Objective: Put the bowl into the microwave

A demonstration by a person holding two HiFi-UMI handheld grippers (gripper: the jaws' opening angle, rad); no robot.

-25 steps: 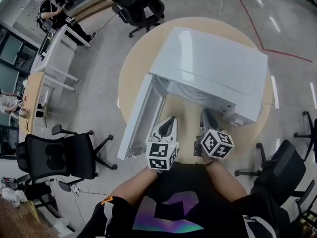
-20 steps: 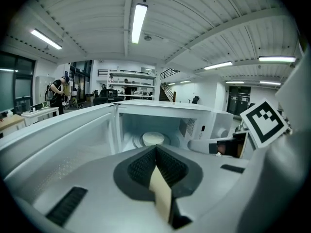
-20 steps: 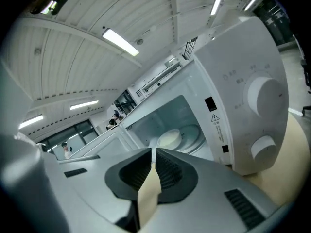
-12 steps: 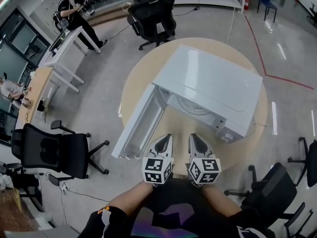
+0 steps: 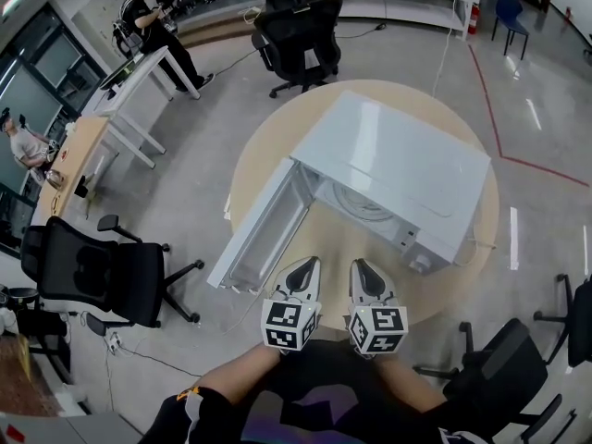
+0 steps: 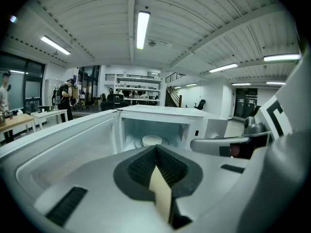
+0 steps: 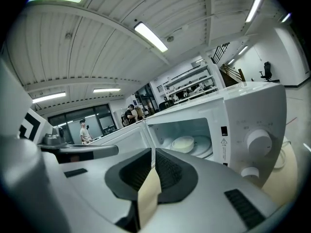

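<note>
"Bowl (image 7: 183, 143), where?"
"Inside microwave (image 5: 398, 160), on the turntable (image 7: 201, 144). Door (image 5: 264, 229) open, toward the table's (image 5: 356, 243) left edge."
"Grippers?"
"Left gripper (image 5: 303, 276) and right gripper (image 5: 363, 268) side by side at the near edge. Jaws pressed together on both, nothing between."
</note>
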